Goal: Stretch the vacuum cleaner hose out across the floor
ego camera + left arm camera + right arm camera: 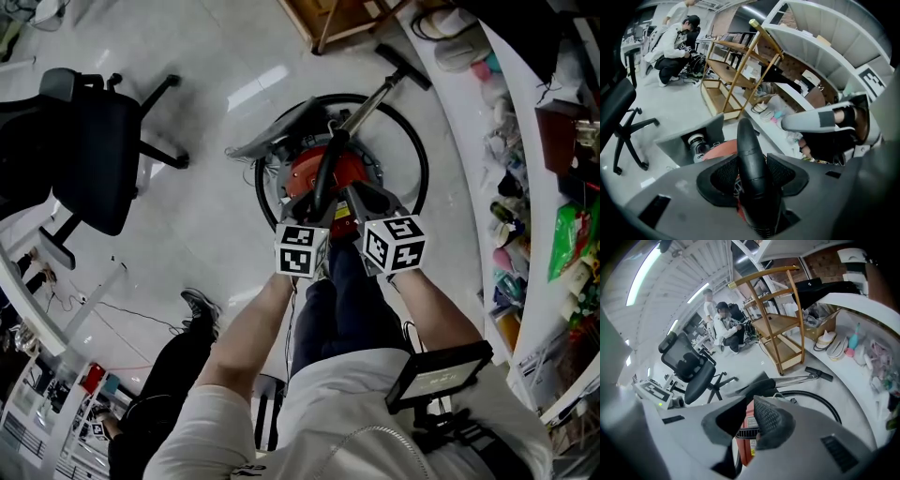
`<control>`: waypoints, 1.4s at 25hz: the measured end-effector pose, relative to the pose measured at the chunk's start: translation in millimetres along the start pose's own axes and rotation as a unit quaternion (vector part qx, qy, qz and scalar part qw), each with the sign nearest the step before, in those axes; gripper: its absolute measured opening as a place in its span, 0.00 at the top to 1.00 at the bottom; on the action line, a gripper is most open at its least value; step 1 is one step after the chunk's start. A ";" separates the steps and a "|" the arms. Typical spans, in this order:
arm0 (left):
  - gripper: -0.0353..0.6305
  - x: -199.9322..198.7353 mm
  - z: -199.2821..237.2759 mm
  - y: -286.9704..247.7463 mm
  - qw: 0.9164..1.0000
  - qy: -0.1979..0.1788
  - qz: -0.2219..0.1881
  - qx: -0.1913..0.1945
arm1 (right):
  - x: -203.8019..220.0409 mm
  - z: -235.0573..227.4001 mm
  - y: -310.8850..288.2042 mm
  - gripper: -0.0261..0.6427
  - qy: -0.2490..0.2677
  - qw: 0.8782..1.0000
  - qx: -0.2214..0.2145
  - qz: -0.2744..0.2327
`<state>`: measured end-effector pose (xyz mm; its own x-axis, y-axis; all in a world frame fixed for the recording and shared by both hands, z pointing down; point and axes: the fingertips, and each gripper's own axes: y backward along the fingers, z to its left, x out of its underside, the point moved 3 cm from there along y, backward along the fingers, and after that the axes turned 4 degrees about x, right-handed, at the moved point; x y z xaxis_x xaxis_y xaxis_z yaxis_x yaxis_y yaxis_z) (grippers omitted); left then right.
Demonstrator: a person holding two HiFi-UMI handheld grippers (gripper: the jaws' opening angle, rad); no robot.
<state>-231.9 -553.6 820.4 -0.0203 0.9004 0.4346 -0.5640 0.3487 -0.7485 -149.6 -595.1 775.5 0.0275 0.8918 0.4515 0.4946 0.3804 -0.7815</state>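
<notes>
**Base:** Where's the hose?

**Me:** The hose lies in one closed loop on the floor, ringed round the red canister. None of it is paid out. The metal wand slants away from the canister toward the shelving.

**Base:** Claws?

**Me:** My left claw is clamped on the black curved handle at the hose end, with a pad pressed on each flank, directly above the canister. My right claw sits just beside it, also over the canister. Its pads are a sliver apart and nothing is between them; only the red body shows through the gap.

**Base:** So how far along?

**Me:** Early, I'd say. The hose end is secured and that's all. The uncoiling and the whole run across the open floor are not yet done.

**Base:** What's left?

**Me:** My read is that I carry the handle away from the canister until the loop opens and lies straight. The right claw is free to steady the wand or feed the slack.
</notes>
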 end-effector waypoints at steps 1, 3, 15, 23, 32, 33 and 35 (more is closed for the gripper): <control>0.66 0.8 -7.5 -0.1 1.000 -0.005 0.000 0.006 | -3.1 -1.4 0.8 0.90 -0.001 1.000 0.001 0.000; 0.66 4.5 -23.2 -1.0 1.000 -0.016 0.003 0.019 | -6.1 -4.8 1.8 0.83 -0.004 1.000 0.002 0.006; 0.66 32.6 -100.0 -5.1 0.993 -0.089 0.018 0.078 | 31.3 -39.8 4.1 0.60 -0.104 0.989 0.033 0.095; 0.66 47.7 -126.4 -5.1 0.984 -0.142 0.035 0.098 | 43.3 -63.2 13.3 0.60 -0.172 0.974 0.051 0.137; 0.66 54.3 -140.8 7.7 0.974 -0.188 0.044 0.121 | 51.4 -63.7 31.0 0.62 -0.214 0.965 0.022 0.152; 0.66 53.9 -143.4 10.1 0.972 -0.194 0.045 0.125 | 51.3 -63.4 34.1 0.62 -0.219 0.964 0.018 0.152; 0.66 52.9 -149.1 15.3 0.969 -0.204 0.046 0.131 | 51.0 -62.7 41.2 0.63 -0.230 0.961 0.011 0.150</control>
<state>-118.5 -461.9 757.2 -0.3748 0.7281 0.5739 -0.7338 0.1454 -0.6637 -73.4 -549.3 793.4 -0.2229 0.9744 -0.0303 0.5053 0.0889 -0.8583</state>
